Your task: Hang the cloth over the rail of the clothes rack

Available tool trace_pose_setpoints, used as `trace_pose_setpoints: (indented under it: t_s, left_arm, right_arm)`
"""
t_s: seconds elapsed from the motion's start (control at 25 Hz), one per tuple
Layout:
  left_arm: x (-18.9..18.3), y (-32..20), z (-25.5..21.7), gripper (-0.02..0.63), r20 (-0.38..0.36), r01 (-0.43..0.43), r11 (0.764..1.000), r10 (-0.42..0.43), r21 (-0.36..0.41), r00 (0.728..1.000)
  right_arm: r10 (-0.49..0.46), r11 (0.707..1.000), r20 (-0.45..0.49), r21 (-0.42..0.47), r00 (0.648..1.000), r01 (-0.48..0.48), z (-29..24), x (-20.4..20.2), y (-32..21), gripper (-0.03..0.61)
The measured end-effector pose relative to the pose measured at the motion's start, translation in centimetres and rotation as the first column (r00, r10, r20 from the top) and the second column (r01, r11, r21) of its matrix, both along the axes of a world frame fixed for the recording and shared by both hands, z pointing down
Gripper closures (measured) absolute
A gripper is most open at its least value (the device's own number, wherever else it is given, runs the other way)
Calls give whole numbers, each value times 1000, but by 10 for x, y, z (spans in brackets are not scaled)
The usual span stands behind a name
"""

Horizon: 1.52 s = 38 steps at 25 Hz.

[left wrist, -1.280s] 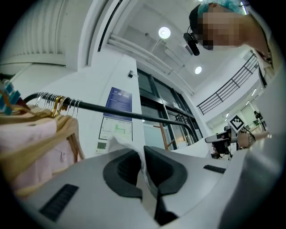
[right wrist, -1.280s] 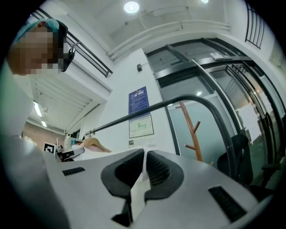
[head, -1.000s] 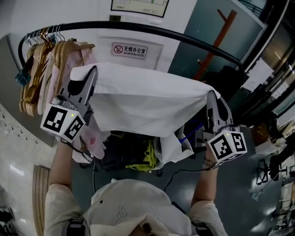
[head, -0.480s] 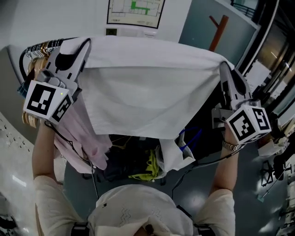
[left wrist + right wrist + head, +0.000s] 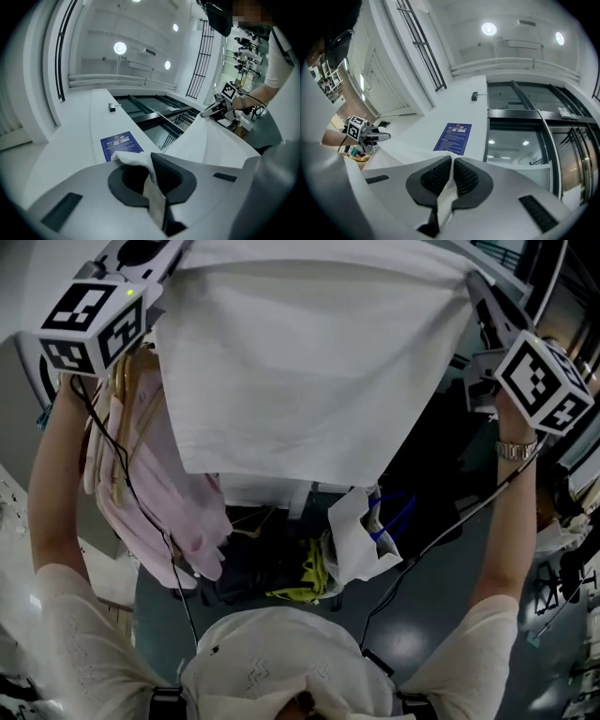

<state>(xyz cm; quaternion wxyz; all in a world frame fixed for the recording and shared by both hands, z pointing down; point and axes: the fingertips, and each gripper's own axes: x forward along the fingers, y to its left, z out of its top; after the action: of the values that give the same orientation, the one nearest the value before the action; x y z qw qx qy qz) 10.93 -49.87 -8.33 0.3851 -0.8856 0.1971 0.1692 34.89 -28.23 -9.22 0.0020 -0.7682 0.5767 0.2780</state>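
A white bag [image 5: 354,542] lies below the white cloth [image 5: 309,362], its content not clear. The fingers of the left gripper [image 5: 151,171] and right gripper [image 5: 452,176] clench the cloth's upper corners; it hangs spread between them.

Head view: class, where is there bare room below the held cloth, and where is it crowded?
Bare floor lies between the white bag and the right forearm. Crowded: pink garments on hangers at left; a dark pile under the cloth.
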Motion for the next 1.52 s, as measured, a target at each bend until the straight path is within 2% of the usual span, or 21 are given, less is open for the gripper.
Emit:
trace_pose_setpoints:
  t_s: [0.16,0.36,0.48,0.64,0.8,0.92,1.04,1.12,1.28,1.32,1.4,1.44,1.52]
  left_arm:
    - [12,-10,-23,592,-12,12,999,-12,38,1000]
    - [39,-38,-34,592,18,75,996,-76,52,997]
    - [57,-65,-22,592,69,146,987,-150,64,986]
    - [79,-92,2,592,175,207,974,-221,95,960]
    - [101,-112,28,592,327,221,968,-248,116,912]
    - [109,-123,40,592,392,250,958,-287,144,874]
    - [115,-136,53,592,472,314,936,-353,162,808]
    - [118,-142,58,592,509,347,920,-389,180,768]
    - [119,-148,64,592,547,363,917,-390,163,740]
    - [119,-151,66,592,559,369,915,-394,163,730]
    - [116,-156,67,592,563,378,907,-415,188,715]
    - [114,-156,66,592,554,376,905,-421,200,718]
    - [113,-149,62,592,532,359,912,-407,197,743]
  right_arm:
    - [16,1000,-22,14,1000,-15,-27,10,-12,557]
    - [36,999,-57,5,998,-35,-49,29,-46,557]
    - [41,999,-83,-17,996,-43,-43,43,-70,557]
    - [-2,991,-62,-137,998,-7,-15,68,-104,557]
    - [-99,959,-8,-268,995,93,10,87,-128,557]
    - [-173,926,36,-333,984,175,20,93,-141,555]
    - [-222,874,99,-420,970,243,35,98,-152,547]
    - [-228,847,114,-466,967,255,43,101,-156,523]
    - [-196,797,108,-562,975,222,62,117,-150,495]
    - [-162,797,87,-576,983,183,64,128,-146,495]
    - [-100,821,66,-558,993,120,59,149,-134,495]
    - [-95,839,72,-531,993,118,53,154,-128,495]
    - [-129,865,70,-480,989,146,42,146,-123,495]
